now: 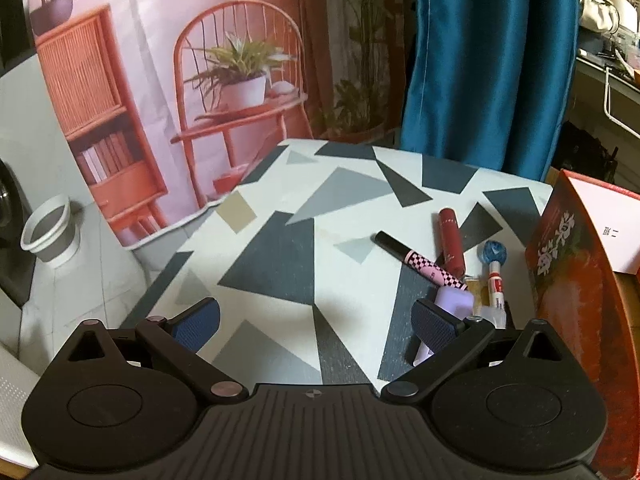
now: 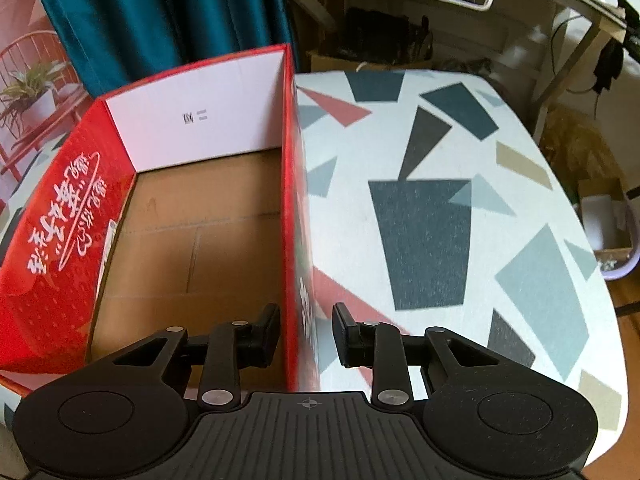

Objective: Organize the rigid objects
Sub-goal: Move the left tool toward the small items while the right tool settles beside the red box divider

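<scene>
Red cardboard box [image 2: 72,216], open-topped, on patterned bench [image 2: 440,152]. Right hand-held gripper [image 2: 306,336] narrowly parted, straddling box's right wall, pads not visibly pressing. Left hand-held gripper [image 1: 316,318] spread wide, empty; red tube [image 1: 451,240], checkered pen [image 1: 420,262], lilac case [image 1: 454,300] beside box.

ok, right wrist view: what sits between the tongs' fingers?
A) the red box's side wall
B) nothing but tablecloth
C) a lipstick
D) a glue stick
A: the red box's side wall runs straight down between the two fingers of the right tongs, one finger inside the box, one outside.
</scene>
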The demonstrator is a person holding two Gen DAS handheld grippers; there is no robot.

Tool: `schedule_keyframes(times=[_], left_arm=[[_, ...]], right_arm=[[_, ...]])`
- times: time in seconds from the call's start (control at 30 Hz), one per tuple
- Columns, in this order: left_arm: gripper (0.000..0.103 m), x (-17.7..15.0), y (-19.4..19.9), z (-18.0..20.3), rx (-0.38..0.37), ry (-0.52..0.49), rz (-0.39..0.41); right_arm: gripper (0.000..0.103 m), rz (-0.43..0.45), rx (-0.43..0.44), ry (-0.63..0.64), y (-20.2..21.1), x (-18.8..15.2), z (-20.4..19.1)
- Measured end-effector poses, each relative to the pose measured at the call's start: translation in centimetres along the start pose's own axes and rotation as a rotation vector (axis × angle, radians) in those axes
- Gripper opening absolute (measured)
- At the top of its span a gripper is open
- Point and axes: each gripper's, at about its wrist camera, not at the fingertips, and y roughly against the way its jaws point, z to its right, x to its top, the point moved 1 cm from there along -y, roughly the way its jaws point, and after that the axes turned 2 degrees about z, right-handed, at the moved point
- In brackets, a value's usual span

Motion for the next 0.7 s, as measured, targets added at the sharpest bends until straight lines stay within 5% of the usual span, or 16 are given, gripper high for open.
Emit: schedule_keyframes(times=[0.7], left_arm=[[0.102, -0.2, -1.4, 0.7, -0.056, -0.008, -0.025]], right_arm=[[0.012, -0.128, -0.006, 0.014, -1.6, 0.1, -0.2]])
